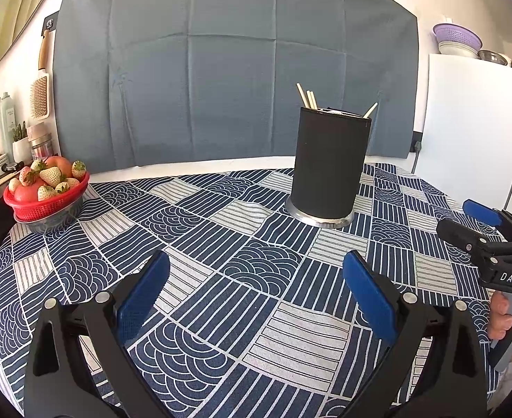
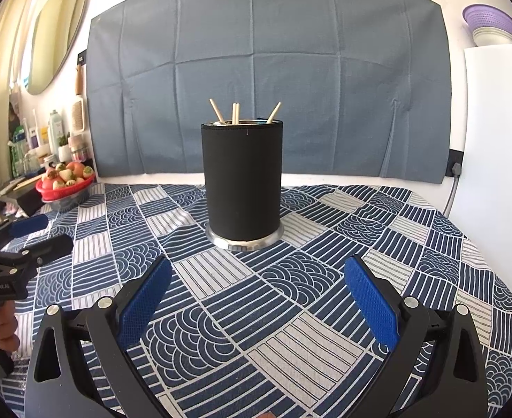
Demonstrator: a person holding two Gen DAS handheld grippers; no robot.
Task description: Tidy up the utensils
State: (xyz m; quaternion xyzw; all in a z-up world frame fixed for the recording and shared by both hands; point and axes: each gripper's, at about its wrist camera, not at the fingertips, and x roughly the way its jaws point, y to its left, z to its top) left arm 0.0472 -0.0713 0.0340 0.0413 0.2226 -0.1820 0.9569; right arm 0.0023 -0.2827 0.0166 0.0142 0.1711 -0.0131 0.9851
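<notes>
- A round tabletop (image 2: 430, 244) is covered with a blue-and-white patterned tablecloth (image 2: 290, 278), and both grippers hang over its near edge.
- The left gripper (image 1: 256, 271) has its blue-padded fingers spread wide apart with nothing between them; only cloth shows in the gap.
- The right gripper (image 2: 257, 275) is likewise spread wide and empty, pointing straight at the utensil holder.
- In the left wrist view the right gripper shows at the right edge, fingers parted, with a hand (image 1: 499, 317) on its grip below.
- In the right wrist view the left gripper sits at the left edge, fingers parted too, with a hand (image 2: 3, 327) gripping the handle.
- The utensil holder (image 2: 242, 181), a black cylinder on a shiny metal base, stands upright toward the far edge of the tabletop, near the middle.
- Wooden chopsticks (image 2: 235, 113) stick up out of its top, leaning different ways; I can make out about four tips.
- At the far left edge of the tabletop sits a red basket of strawberries (image 1: 46, 188), resting in a metal bowl, well apart from the holder.
- A grey-blue cloth (image 2: 266, 69) hangs on the wall behind the table.
- A white fridge (image 1: 472, 122) stands at the right, with a purple colander (image 1: 456, 36) on top.
- A hairbrush (image 1: 39, 95) hangs on the wall at the left, above bottles on a shelf.
</notes>
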